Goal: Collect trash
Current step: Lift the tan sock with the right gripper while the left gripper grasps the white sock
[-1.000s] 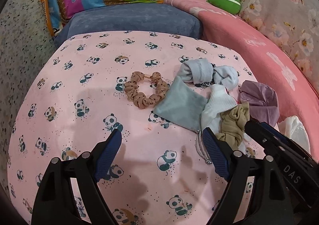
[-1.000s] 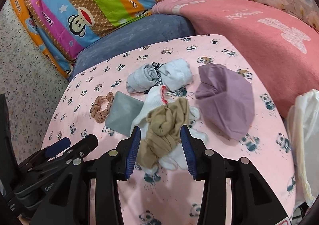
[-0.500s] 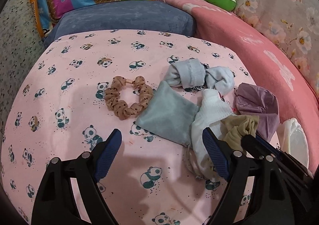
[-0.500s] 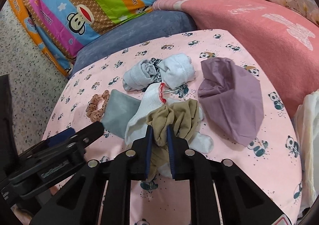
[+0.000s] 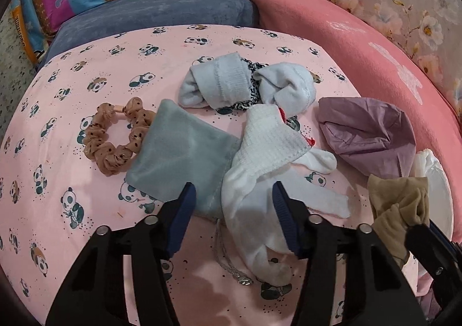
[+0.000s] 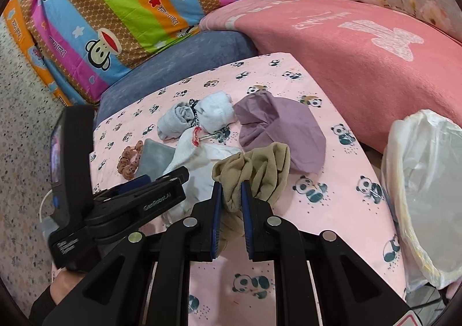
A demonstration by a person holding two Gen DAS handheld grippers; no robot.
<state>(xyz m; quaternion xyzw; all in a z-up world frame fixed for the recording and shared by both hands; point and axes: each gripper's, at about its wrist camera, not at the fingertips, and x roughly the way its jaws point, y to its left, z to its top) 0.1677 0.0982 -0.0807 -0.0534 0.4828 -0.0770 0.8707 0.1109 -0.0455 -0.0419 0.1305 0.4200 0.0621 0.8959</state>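
Rightward, right gripper (image 6: 231, 199) pinches beige stocking (image 6: 254, 167); left gripper (image 5: 231, 210) closing around white sock (image 5: 260, 181).

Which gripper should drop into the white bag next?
Right. The right gripper is already shut on the tan stocking, with the white bag close on its right. The left gripper is only closing around the white sock, farther from the bag.

"GenRobot.AI" on left gripper (image 6: 170, 179)
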